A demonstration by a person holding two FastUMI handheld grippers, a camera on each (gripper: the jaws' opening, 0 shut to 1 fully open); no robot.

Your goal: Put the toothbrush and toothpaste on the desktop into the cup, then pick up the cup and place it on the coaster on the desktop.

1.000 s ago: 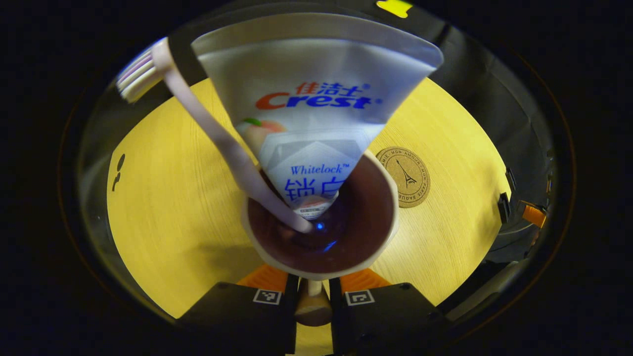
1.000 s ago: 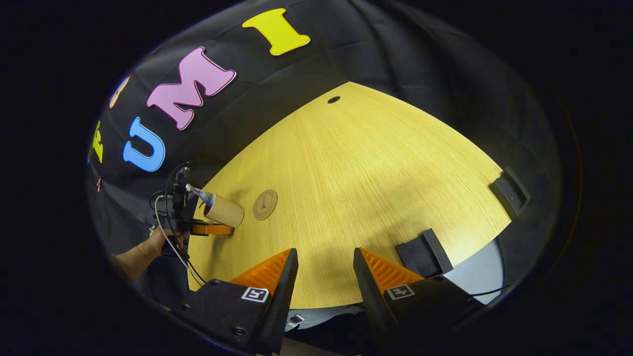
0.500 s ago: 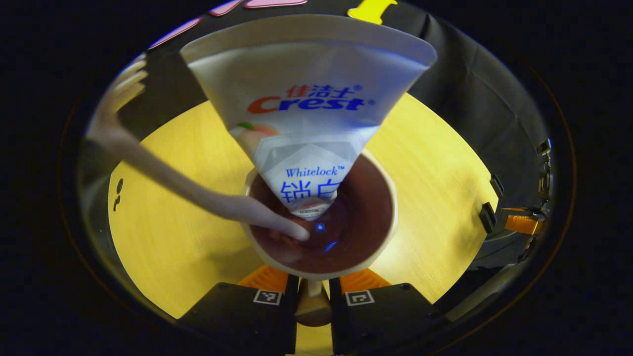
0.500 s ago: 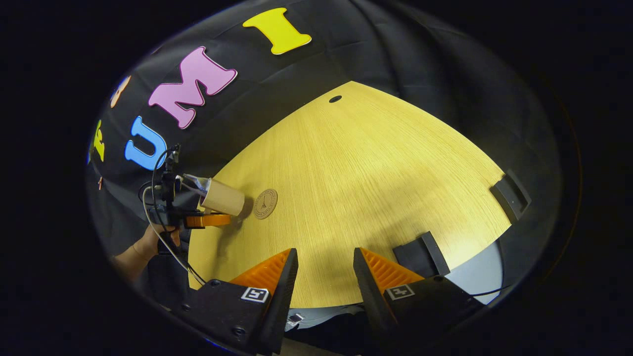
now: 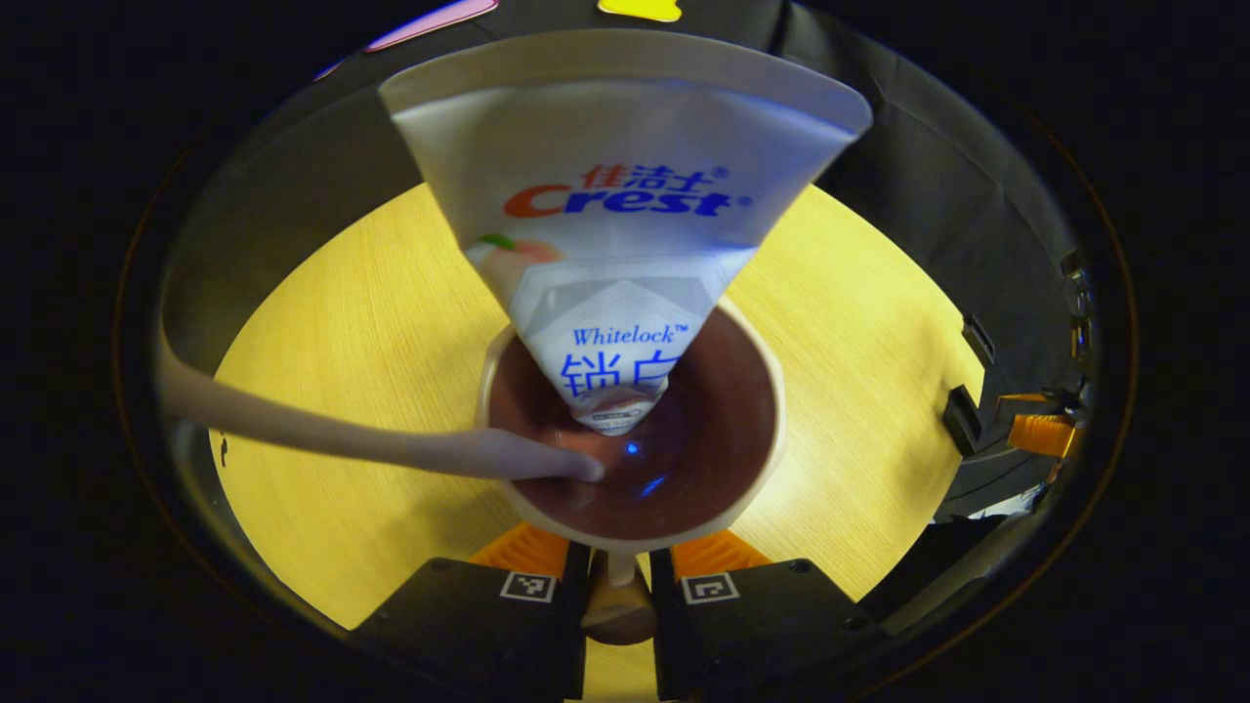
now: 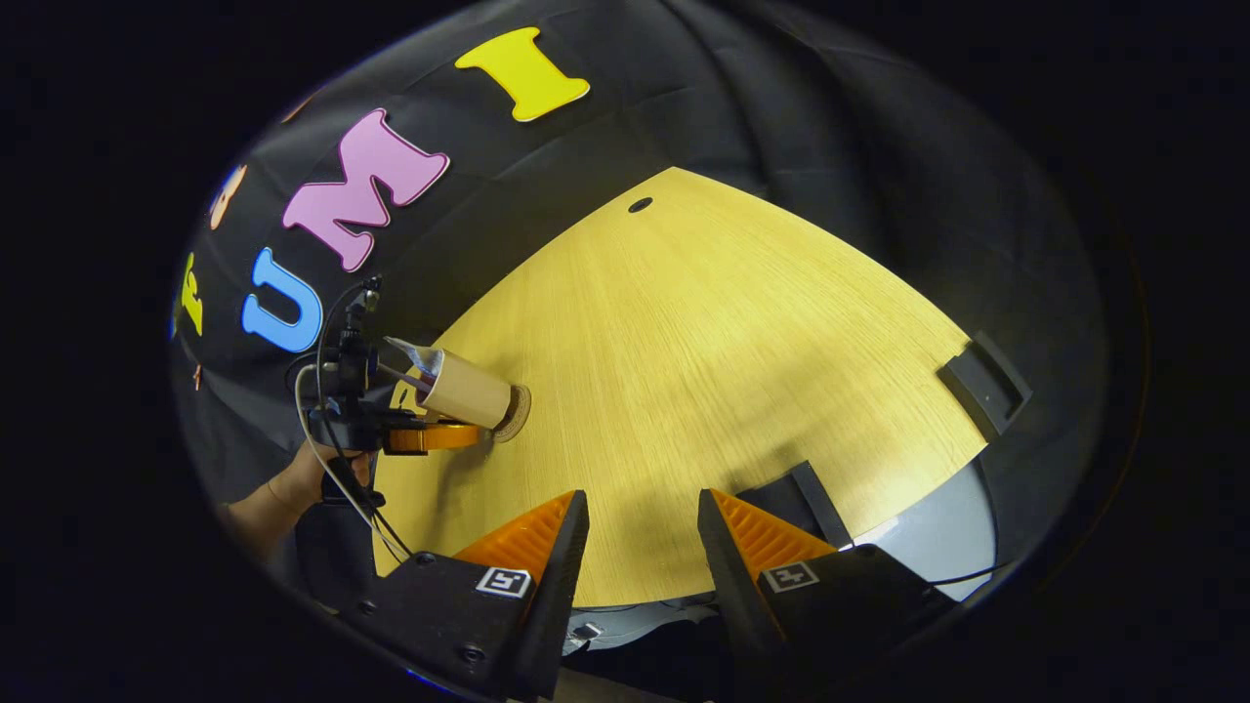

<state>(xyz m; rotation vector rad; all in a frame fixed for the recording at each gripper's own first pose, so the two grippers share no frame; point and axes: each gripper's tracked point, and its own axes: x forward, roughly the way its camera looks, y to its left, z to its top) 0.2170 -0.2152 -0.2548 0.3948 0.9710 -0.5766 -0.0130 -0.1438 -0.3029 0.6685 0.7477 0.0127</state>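
Cup (image 6: 469, 394), with toothbrush (image 5: 371, 444) and toothpaste (image 5: 615, 225) inside, is clamped at its handle by left gripper (image 5: 619, 571), low over coaster (image 6: 515, 414) at desk (image 6: 703, 371) left. Lower it level and centred. Right gripper (image 6: 642, 527) gapes, idle.

One tan cup with a dark inside (image 5: 684, 459) stands over one round cork coaster (image 6: 518, 414) on one yellow wooden desktop (image 6: 723, 351). In the cup are one white toothpaste tube (image 5: 625, 215) and one pale toothbrush (image 5: 391, 444). Two grippers: left gripper (image 5: 619, 566), right gripper (image 6: 643, 547). Two black blocks (at the desktop's edge) (image 6: 984, 383).
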